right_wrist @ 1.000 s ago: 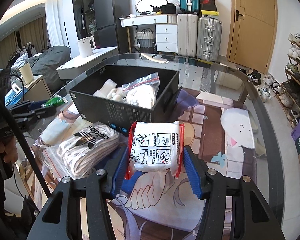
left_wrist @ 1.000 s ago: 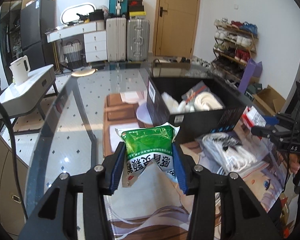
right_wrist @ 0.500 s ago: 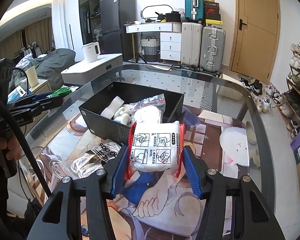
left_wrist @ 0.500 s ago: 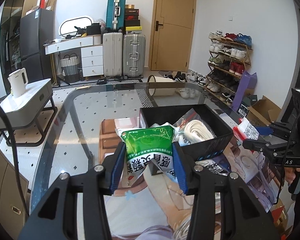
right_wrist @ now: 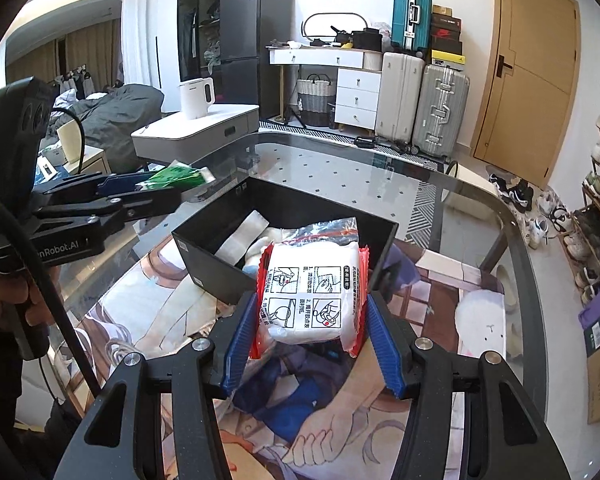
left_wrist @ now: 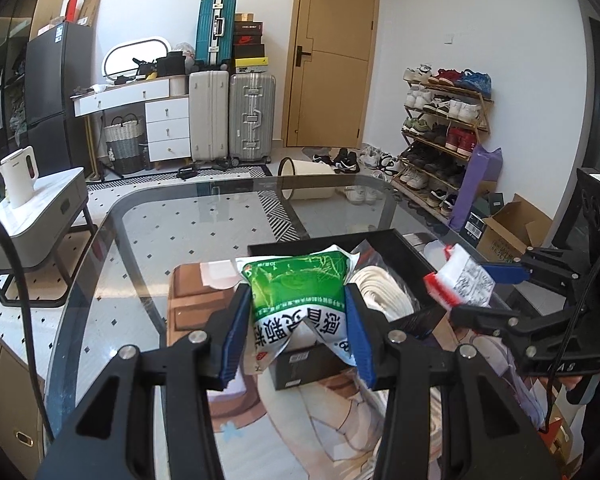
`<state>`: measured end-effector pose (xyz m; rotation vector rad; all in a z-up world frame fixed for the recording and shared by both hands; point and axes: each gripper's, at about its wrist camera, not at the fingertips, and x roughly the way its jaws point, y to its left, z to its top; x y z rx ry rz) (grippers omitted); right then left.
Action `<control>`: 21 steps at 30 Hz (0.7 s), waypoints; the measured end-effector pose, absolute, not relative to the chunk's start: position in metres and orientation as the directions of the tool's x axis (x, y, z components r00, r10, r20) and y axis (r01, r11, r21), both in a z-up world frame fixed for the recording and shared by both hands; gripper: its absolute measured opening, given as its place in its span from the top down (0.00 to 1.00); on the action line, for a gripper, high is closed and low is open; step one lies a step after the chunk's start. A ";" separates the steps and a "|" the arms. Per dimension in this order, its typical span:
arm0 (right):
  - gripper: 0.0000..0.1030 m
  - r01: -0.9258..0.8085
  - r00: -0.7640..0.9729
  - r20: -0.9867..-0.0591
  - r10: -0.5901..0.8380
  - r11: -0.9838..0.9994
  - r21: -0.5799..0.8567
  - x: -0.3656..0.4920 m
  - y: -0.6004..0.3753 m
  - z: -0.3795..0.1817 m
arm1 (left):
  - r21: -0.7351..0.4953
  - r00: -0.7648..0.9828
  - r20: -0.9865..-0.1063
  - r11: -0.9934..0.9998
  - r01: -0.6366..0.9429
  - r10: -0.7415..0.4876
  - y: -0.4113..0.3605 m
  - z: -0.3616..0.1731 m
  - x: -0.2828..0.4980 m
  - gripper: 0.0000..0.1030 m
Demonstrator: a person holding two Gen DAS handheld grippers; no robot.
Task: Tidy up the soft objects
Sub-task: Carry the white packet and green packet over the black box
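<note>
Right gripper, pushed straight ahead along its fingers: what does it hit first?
Likely the black box. The right gripper, shut on the white packet, points at the box's near wall and opening. Depth is unclear, so the packet may pass over the rim and meet the white items inside.

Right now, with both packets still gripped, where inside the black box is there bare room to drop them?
Inside the black box, the far left corner behind the folded white cloth shows bare floor. The right half is crowded by the zip bag and white rolls. The left gripper holds the green packet, the right gripper the white packet.
</note>
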<state>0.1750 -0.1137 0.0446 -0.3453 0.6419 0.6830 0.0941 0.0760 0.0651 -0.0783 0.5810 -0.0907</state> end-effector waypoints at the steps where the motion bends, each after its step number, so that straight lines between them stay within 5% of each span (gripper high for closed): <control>1: 0.47 -0.678 0.596 -0.649 0.473 0.729 -0.091 0.176 -0.112 0.045 | -0.099 0.833 -0.543 0.993 0.066 -0.109 0.075 0.065 0.095 0.57; 21: 0.47 -0.682 0.584 -0.677 0.448 0.723 -0.110 0.213 -0.096 0.040 | -0.061 0.824 -0.554 0.993 0.105 -0.122 0.049 0.059 0.135 0.57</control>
